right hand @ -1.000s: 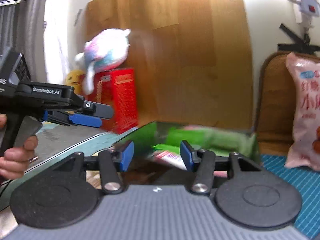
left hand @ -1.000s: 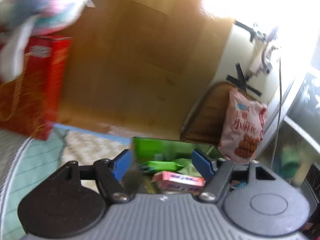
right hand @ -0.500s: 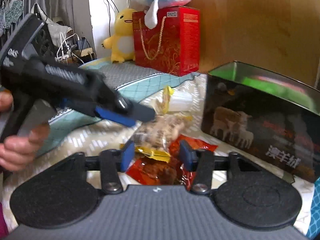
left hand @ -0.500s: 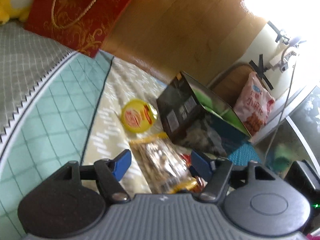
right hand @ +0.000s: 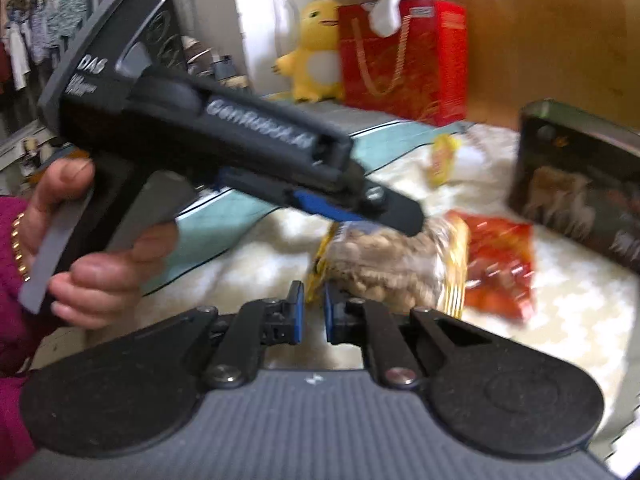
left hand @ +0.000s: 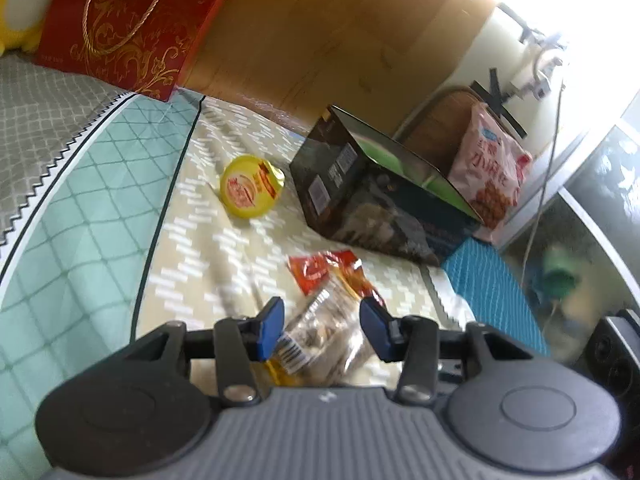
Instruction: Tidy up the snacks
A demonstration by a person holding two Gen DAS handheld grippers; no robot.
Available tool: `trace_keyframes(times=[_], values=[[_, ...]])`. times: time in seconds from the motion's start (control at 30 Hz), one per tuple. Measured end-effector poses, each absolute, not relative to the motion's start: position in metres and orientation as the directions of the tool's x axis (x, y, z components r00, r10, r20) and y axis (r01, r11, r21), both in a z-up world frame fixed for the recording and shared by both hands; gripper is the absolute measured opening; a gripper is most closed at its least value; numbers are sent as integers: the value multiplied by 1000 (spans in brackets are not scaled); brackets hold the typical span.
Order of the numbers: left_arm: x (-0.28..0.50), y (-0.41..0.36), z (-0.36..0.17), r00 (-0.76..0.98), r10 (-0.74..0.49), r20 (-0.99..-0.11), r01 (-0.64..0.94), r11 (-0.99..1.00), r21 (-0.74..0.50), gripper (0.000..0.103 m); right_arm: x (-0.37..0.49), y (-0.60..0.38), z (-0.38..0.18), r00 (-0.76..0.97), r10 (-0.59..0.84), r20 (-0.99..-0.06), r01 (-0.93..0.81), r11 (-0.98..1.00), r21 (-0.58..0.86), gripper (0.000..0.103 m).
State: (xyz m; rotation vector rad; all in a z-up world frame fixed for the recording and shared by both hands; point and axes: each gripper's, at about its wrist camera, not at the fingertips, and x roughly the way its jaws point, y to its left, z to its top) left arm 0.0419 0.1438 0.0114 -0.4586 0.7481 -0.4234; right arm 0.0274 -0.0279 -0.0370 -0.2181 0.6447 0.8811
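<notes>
A clear bag of peanuts point(left hand: 320, 332) with yellow ends lies on the bedspread, partly over a red snack packet point(left hand: 320, 270). My left gripper point(left hand: 322, 326) is open, its blue pads either side of the peanut bag. In the right wrist view the left gripper point(right hand: 360, 208) hovers over the same peanut bag point(right hand: 396, 264). My right gripper point(right hand: 313, 312) is nearly closed, its pads at the bag's yellow corner. Grip cannot be made out. A dark open box point(left hand: 360, 196) with a green lining stands behind. A yellow round snack cup point(left hand: 250, 190) lies left of it.
A red gift bag point(left hand: 132, 24) and a yellow plush toy point(right hand: 316, 52) stand at the wooden headboard. A pink snack bag point(left hand: 492, 172) leans behind the box. A blue mat point(left hand: 492, 296) lies to the right. The red packet also shows in the right wrist view point(right hand: 500, 264).
Both grippers came down from the box to the snacks on the bed. The left gripper closed in around the peanut bag. The right gripper's pads narrowed from wide open to nearly closed.
</notes>
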Motion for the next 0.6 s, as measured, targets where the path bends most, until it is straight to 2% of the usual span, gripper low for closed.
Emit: trace_keyframes(times=[0.17,0.23,0.33,0.4,0.5,0.6], values=[[28,145,15,664,-516,-541,209,823,-529,42,21,-27,-31,437,680,-589,-789,604,112,18],[24,150,19,683,-499,-533,194,828,-526,43,18,-38,-23,459,689,-561,-775,619,125,27],[16,158,25,711,-457,-535,165,848,-504,49,16,-57,-14,522,679,-516,-737,664,128,43],[8,158,31,742,-369,-560,136,900,-414,53,14,-67,-13,562,653,-508,-701,702,127,43],[0,148,33,770,-215,-600,80,966,-244,53,17,-78,-18,592,619,-516,-654,743,141,46],[-1,143,29,776,-130,-617,47,988,-149,53,16,-79,-24,616,579,-535,-621,774,123,50]])
